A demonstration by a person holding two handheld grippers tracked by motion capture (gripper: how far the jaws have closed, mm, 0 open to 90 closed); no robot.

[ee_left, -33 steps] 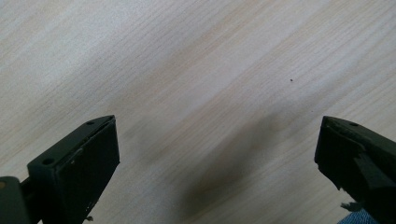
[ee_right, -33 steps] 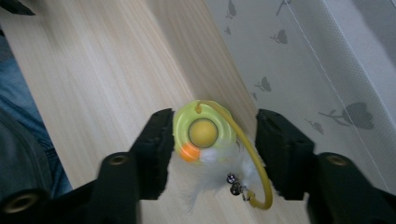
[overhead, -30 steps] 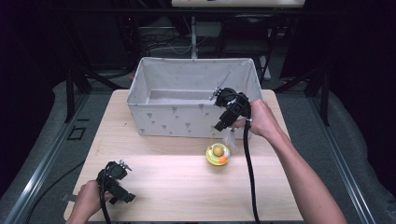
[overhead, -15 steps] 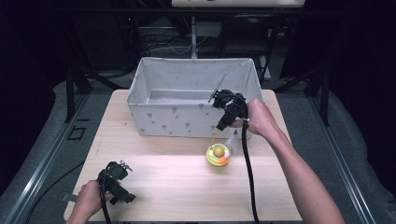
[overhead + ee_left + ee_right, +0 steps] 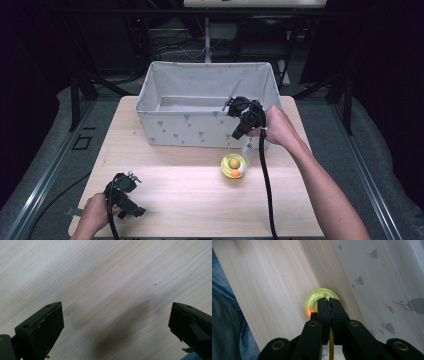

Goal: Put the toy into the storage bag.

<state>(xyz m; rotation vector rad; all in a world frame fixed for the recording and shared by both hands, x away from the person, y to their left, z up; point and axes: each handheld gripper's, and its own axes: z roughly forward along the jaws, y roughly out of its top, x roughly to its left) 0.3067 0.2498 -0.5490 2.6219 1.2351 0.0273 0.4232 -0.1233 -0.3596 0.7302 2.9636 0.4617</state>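
Note:
A yellow-green ring toy (image 5: pixel 233 165) with an orange ball in it sits low over the wooden table (image 5: pixel 175 200), just in front of the fabric bin. A thin yellow string (image 5: pixel 229 148) runs from it up to my right gripper (image 5: pixel 235 136). In the right gripper view that gripper (image 5: pixel 328 300) is shut on the string, with the ring toy (image 5: pixel 312 302) straight beyond the jaws. I cannot tell whether the toy rests on the table or hangs just above it. At the table's front left, my left gripper (image 5: pixel 137 211) is held open. Between its jaws (image 5: pixel 116 306) there is bare wood.
A white fabric bin (image 5: pixel 165 130) with a grey leaf print stands at the back of the table, its wall (image 5: pixel 387 282) close beside the toy. The right gripper's black cable (image 5: pixel 265 185) trails across the table toward the front edge. Dark frames and cables lie behind.
The right gripper has wavered slightly beside the bin's front wall. The toy has stayed almost in place. The left gripper has not moved.

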